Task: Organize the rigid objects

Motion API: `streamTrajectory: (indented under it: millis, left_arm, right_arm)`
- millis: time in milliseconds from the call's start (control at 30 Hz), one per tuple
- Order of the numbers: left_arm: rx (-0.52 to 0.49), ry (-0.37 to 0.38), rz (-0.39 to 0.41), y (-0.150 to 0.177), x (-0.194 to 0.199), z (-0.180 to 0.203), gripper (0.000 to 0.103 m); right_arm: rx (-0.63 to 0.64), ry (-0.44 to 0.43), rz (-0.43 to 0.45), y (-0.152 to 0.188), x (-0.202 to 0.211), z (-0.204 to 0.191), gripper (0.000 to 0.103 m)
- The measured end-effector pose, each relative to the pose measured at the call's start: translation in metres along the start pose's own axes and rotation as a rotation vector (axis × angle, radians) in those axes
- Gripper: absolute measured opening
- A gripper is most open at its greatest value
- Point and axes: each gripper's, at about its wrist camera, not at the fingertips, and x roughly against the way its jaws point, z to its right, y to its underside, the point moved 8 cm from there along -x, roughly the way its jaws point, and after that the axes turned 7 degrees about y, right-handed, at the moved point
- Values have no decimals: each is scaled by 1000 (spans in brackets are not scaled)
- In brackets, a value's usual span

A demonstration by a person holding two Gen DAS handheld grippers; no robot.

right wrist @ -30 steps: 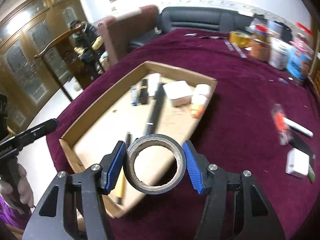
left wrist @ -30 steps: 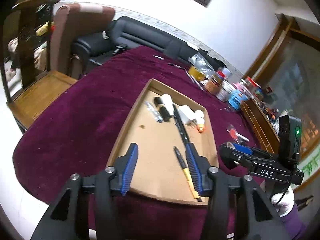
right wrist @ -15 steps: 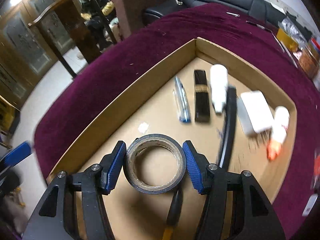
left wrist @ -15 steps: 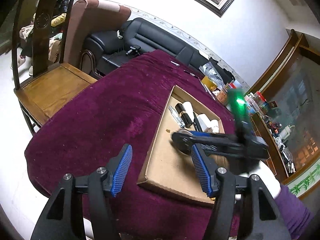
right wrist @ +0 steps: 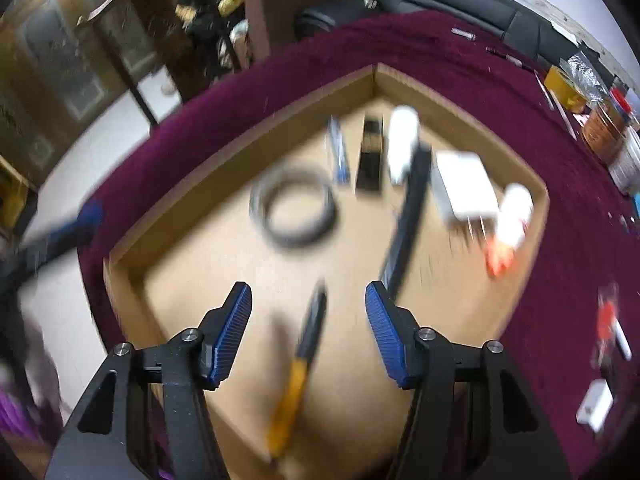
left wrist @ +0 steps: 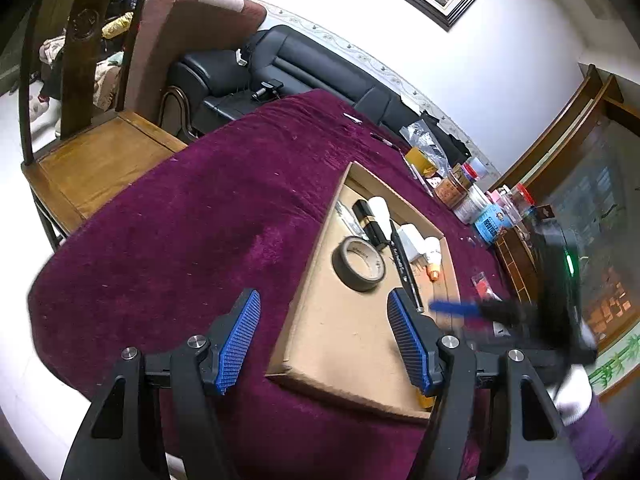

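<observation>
Blue-padded right hand-held gripper [right wrist: 308, 328] is hanging released, empty, over the cardboard tray [right wrist: 240, 152].
Left hand-held gripper [left wrist: 322, 340], just widening, empty; I'm risking clipping the pen [right wrist: 308, 336] beneath; tape roll [left wrist: 359, 264] lies in-tray.

Left hand-held gripper [left wrist: 323, 338] angled downward, jaws just been opening — nothing between them. Right hand-held gripper [right wrist: 308, 330] pitched steeply down, jaws apart — empty, motion-blurred.
</observation>
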Motion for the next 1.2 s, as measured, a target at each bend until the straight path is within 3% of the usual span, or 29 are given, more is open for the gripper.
streamTrajectory:
  millis: [100,167,200,233,333,500,600,700,833,933,1067,1133,1167,1200]
  left_arm:
    - [-2,19,-16,3,-7,10,60]
    - [-12,27,-31,7,-10,18,60]
    - [-17,28,-34,8,-9,20,60]
    - [-23,28,-33,8,-8,24,60]
    - [-36,19,-22,7,-1,28,60]
    - [-28,3,-2,3,9,22,60]
    - [-10,3,-8,3,9,18,60]
    - [-12,3,-10,4,11,18,60]
    - [-32,-6,-10,2,9,20,62]
    - [-22,0,-27,4,2,22,64]
    - [-60,5,-41,9,-2,40,64]
    - [-88,0,-44,11,-2,50,64]
    - [-100,-3,-48,12,-2,55,64]
    - [-110,-3,-53,14,-3,60,64]
  right_arm:
    - [48,29,-26,27,4,-7,58]
    - [75,51,-33,36,0,-11,47]
    - [84,62,-39,38,-3,-12,32]
    - [80,67,-56,41,-8,-12,24]
    - [62,68,-47,38,-11,-10,10]
    - [-12,63,-44,11,-27,-4,7]
    - [-41,113,-19,-17,-41,4,7]
    - [-84,68,-24,-39,-52,11,7]
    - [-96,72,95,-41,-14,17,8]
    - [-78,155,219,-32,23,37,18]
    - [-179,272,419,-12,77,80,23]
    - [-254,323,555,3,107,107,46]
    - [-290,333,619,14,117,120,82]
    - [-330,347,672,24,123,132,102]
